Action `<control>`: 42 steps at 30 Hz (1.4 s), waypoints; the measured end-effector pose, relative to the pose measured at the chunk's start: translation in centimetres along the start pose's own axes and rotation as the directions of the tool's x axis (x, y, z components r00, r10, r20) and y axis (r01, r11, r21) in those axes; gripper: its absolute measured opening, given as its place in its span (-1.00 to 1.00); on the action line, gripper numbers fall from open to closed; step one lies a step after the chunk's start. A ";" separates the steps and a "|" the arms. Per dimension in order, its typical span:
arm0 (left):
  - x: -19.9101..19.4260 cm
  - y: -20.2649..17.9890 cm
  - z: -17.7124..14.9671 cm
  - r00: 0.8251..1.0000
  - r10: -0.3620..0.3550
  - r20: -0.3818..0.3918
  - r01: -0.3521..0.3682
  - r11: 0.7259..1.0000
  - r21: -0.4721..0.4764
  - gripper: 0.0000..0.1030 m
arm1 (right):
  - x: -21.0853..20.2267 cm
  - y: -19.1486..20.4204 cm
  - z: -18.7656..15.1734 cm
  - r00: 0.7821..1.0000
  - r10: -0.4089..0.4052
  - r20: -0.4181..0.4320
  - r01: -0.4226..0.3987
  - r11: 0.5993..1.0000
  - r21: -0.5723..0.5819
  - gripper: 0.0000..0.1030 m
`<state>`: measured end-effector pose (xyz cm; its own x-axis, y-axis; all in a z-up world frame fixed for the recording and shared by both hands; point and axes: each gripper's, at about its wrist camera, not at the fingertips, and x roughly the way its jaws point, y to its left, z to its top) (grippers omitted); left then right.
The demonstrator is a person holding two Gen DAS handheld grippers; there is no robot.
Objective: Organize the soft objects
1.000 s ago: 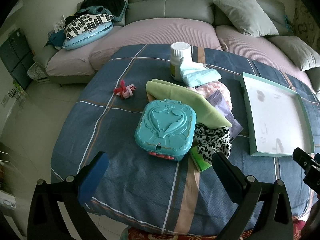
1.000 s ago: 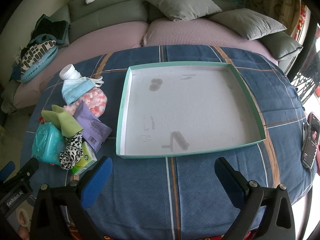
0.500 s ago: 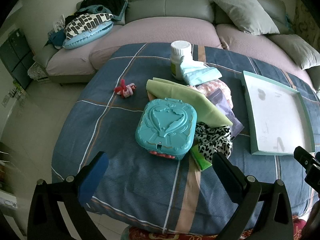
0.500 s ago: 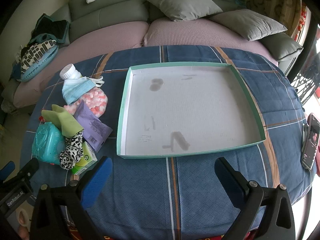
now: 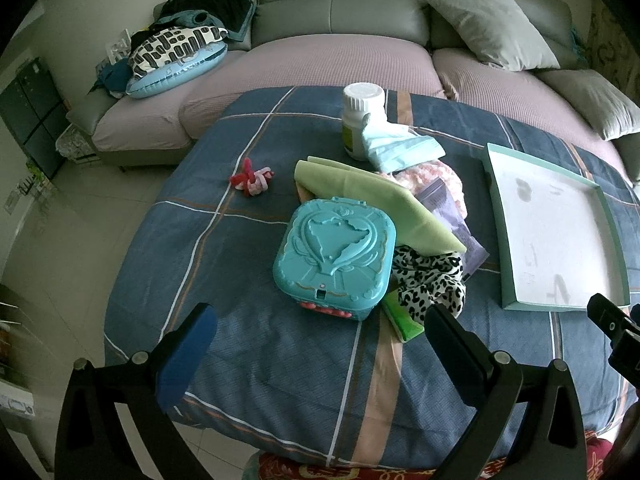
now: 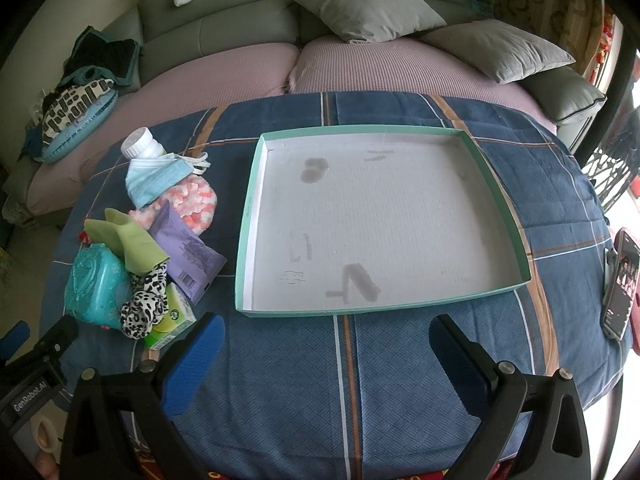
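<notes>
We held the left gripper [image 5: 320,344] and right gripper [image 6: 326,344] spread apart, empty, short of the soft pile [image 6: 152,216] heaped at nine o'clock of the bare tray [image 6: 248,216], presumably awaiting sorting.

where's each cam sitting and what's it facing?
Left wrist: on the left gripper, open, low at the table edge, facing the teal case, clutter pile and sofa; right gripper's tip at right.
Right wrist: on the right gripper, open, facing the tray; left gripper at lower left.
Shared: pile, tray, sofa.
</notes>
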<state>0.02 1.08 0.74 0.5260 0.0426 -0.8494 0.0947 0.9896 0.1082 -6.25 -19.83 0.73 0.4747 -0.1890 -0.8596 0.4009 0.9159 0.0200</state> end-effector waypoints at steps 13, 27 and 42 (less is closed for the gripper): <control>-0.8 0.6 0.4 1.000 -0.011 0.024 0.012 1.000 -0.007 1.00 | 0.1 0.4 0.1 1.000 -0.002 0.007 0.002 1.000 -0.012 1.00; 0.4 8.1 4.3 0.997 -0.018 0.076 0.032 0.984 -0.175 1.00 | -0.9 3.8 2.7 0.984 0.138 0.110 -0.129 0.988 -0.088 1.00; 5.2 12.3 6.1 0.988 -0.128 0.085 0.145 0.959 -0.243 1.00 | 2.9 11.9 4.6 0.937 0.347 0.036 -0.329 0.912 -0.246 0.84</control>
<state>9.06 12.65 0.74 0.5793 -0.0962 -0.8094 -0.0386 0.9887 -0.1451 3.47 -11.13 0.87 0.6122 0.1283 -0.7802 0.0169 0.9844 0.1750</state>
